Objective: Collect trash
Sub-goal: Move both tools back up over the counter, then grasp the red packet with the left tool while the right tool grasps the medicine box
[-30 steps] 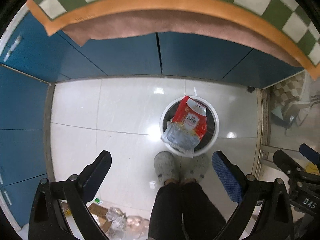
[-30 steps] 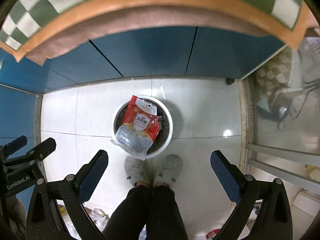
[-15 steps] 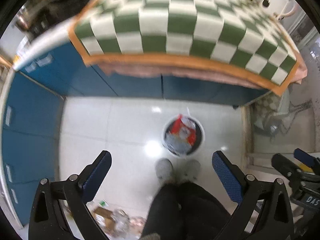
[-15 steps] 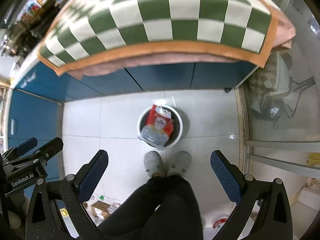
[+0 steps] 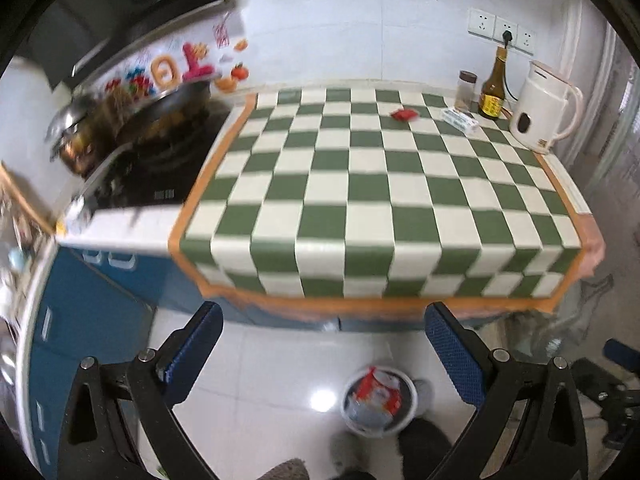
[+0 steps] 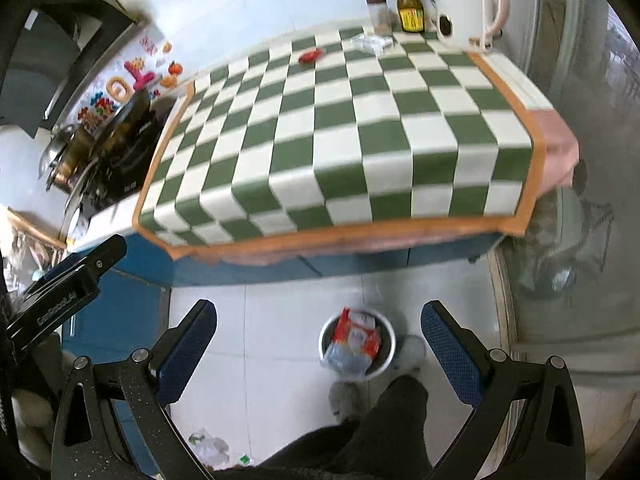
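A white bin [image 5: 412, 400] [image 6: 390, 350] stands on the floor by my feet, with a red and clear snack bag [image 5: 374, 394] [image 6: 352, 340] sticking out of it. On the green checked counter cloth [image 5: 360, 184] [image 6: 340, 120] lie a small red wrapper [image 5: 404, 115] [image 6: 311, 56] and a clear-white wrapper [image 5: 459, 119] [image 6: 370, 43] near the far edge. My left gripper [image 5: 326, 354] and right gripper [image 6: 318, 348] are both open and empty, held above the floor in front of the counter.
A brown bottle [image 5: 493, 88], a small jar [image 5: 465, 90] and a white kettle [image 5: 542, 108] stand at the counter's far right. A stove with pans [image 5: 132, 140] is at the left. Blue cabinets [image 5: 88, 320] sit below. More litter [image 6: 210, 446] lies on the floor.
Both grippers have risen and tilted up from looking straight down at the bin to facing the counter top. The bin now sits low in both views. Both stay open.
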{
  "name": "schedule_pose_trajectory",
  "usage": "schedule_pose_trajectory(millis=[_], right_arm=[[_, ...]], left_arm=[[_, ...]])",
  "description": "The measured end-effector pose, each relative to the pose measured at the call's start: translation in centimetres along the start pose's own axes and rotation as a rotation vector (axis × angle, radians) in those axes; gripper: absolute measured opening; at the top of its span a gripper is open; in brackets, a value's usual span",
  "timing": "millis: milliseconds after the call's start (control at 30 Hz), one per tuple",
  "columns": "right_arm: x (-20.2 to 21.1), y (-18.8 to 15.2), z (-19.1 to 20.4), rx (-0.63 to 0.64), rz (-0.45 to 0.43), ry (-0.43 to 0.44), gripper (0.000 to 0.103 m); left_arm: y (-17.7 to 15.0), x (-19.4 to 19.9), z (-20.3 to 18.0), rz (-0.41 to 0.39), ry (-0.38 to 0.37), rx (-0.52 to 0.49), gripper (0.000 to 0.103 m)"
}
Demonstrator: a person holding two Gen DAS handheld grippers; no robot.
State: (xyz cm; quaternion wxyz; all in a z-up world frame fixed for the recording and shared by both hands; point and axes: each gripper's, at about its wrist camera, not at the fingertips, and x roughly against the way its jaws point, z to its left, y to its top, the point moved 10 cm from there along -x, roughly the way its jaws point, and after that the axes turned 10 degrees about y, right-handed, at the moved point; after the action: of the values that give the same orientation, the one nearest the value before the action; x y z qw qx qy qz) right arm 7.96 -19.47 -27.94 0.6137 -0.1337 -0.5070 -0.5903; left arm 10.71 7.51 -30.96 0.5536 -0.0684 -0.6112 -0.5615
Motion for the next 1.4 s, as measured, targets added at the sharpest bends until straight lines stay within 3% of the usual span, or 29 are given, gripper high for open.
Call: schedule_pose_trajectory(millis=[200, 300, 567, 767, 967, 1033, 1067, 1100, 1133, 1267, 1400], right_arm=[[-2.8, 9.2, -3.1, 0.010, 0.026, 0.004, 0.103], [-6.2, 16.5, -5.9, 0.033, 0.043, -0.009, 0.103], [-19.8, 37.7, -14.1, 0.059, 0.102, -0.045, 0.103], [-29.8, 47.7, -17.5, 0.156, 0.190, -0.103, 0.103], [-36.1, 51.0, -18.7, 0.246, 0.253, -0.157, 0.103], [-37.4, 51.3, -18.8, 0.257, 0.267, -0.155, 0.103], [-37.9, 51.5, -18.8, 0.262, 0.272, -0.156, 0.103], [-38.4, 51.6, -18.8, 0.269, 0.277, -0.157, 0.103], [-38.8, 51.6, -18.9, 0.272, 0.283, -0.158, 0.103], [-40.0, 51.9, -18.9, 0.284, 0.279, -0.172, 0.102], [-40.3, 52.1, -18.6, 0.303, 0.260, -0.182, 0.093]], left_arm=[[8.8, -5.5, -3.9, 0.051, -0.014, -0.038, 0.103], [13.6, -9.9, -6.4, 0.088, 0.011, -0.048, 0.103], [24.7, -25.3, -14.2, 0.285, -0.102, 0.111, 0.102], [29.4, -33.3, -19.0, 0.365, -0.150, 0.190, 0.101], [30.4, -37.2, -21.7, 0.423, -0.193, 0.232, 0.083], [30.6, -37.0, -21.9, 0.389, -0.170, 0.214, 0.075], [30.6, -36.9, -22.0, 0.382, -0.168, 0.206, 0.066], [30.6, -36.6, -22.1, 0.369, -0.167, 0.199, 0.048], [30.7, -36.5, -22.2, 0.361, -0.167, 0.194, 0.043], [30.3, -35.9, -22.1, 0.340, -0.148, 0.183, 0.035], [29.9, -35.0, -21.6, 0.302, -0.098, 0.162, 0.031]])
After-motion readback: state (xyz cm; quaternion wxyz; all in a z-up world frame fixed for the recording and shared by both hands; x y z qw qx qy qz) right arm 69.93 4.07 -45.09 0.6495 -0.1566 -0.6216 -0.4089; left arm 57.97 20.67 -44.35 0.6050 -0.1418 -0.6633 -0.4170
